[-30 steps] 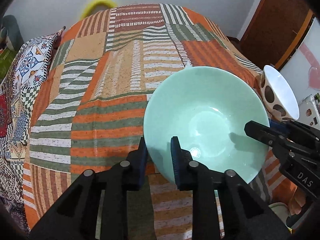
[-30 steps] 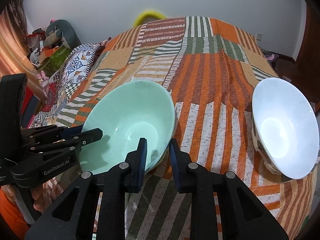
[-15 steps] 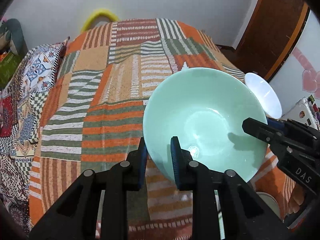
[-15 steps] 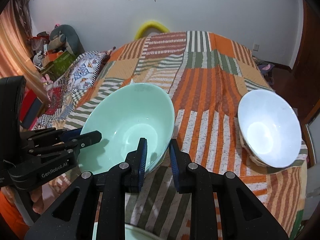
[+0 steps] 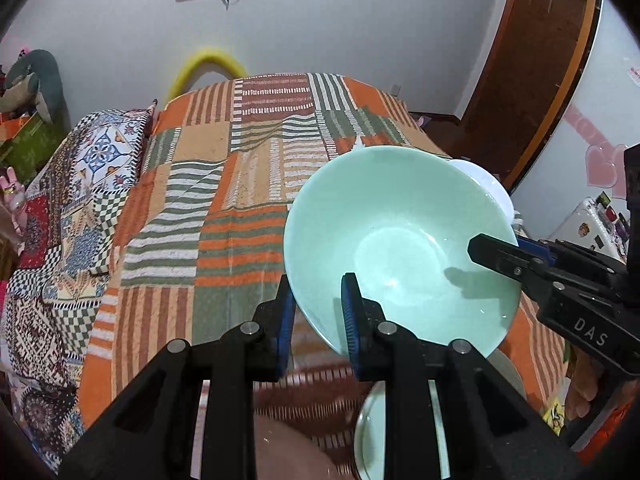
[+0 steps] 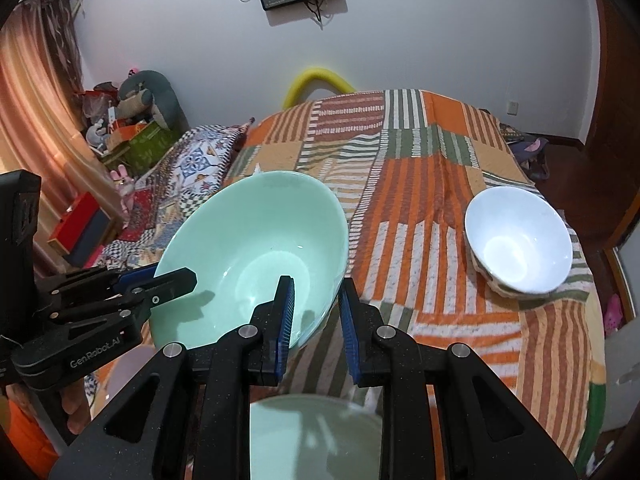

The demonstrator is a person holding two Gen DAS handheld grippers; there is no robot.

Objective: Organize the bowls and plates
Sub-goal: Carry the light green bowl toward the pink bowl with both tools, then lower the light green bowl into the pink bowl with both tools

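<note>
left wrist view: the left hand-held gripper is clamped on the near rim of a mint green bowl, one blue pad inside the bowl, the other outside. the right hand-held gripper is clamped on the opposite rim in the same way. the bowl hangs tilted above the near edge of the bed, off its striped patchwork cover. a white bowl sits near the bed's right edge. another pale green dish lies below the grippers.
</note>
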